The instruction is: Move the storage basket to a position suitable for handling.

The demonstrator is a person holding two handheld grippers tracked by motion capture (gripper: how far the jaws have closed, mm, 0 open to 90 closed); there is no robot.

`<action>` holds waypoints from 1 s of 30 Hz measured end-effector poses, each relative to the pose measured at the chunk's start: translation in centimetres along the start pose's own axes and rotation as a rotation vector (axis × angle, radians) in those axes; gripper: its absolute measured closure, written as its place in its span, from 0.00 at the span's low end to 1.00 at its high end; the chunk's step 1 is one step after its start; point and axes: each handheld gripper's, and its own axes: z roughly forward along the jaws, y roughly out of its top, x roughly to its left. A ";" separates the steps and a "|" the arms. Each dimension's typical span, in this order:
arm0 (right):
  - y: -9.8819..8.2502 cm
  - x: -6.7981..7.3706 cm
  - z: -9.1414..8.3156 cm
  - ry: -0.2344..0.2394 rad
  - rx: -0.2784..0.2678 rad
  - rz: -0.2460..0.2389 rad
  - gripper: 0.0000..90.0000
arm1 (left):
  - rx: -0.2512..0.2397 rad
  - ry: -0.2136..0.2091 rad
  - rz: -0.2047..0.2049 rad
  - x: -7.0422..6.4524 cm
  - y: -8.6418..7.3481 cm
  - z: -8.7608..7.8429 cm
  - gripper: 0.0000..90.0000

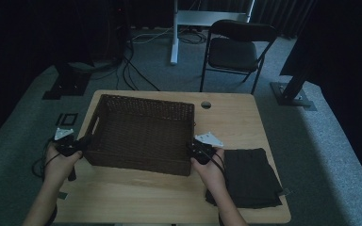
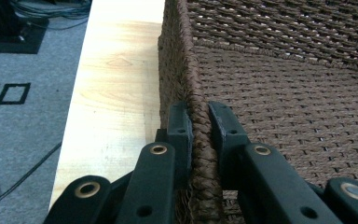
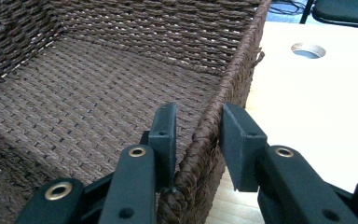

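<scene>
— High view first: what are you holding?

— I'm gripping the woven basket point(image 1: 141, 134) on the table point(image 1: 245, 127), its walls between my hands. My left gripper point(image 2: 199, 122) is clamping its rim. My right gripper point(image 3: 196, 127) is straddling the opposite rim, jaws apart, not pinching.

— What could go wrong?

— Lifting now, I'd guess the right side is slipping free and the basket is tipping.

— Anything inside?

— Nothing; it's sitting empty. A dark folded cloth point(image 1: 250, 176) is lying beside my right hand point(image 1: 212, 172).

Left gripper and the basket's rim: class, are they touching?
Touching. In the left gripper view, the left gripper has both jaws pressed against the basket rim, no gap.
</scene>
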 end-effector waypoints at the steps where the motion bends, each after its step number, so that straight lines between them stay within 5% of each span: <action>1: 0.0 0.0 0.0 -0.002 0.003 -0.006 0.75 | 0.003 0.004 0.001 -0.1 -0.1 -0.1 0.90; 9: 0.2 -0.4 -0.2 0.003 0.024 -0.032 0.76 | -0.003 0.044 -0.015 -1.2 -1.2 -1.3 0.90; 30: -1.0 -0.2 -2.2 0.042 0.032 -0.046 0.76 | -0.012 0.041 -0.010 -1.9 -3.6 -4.1 0.88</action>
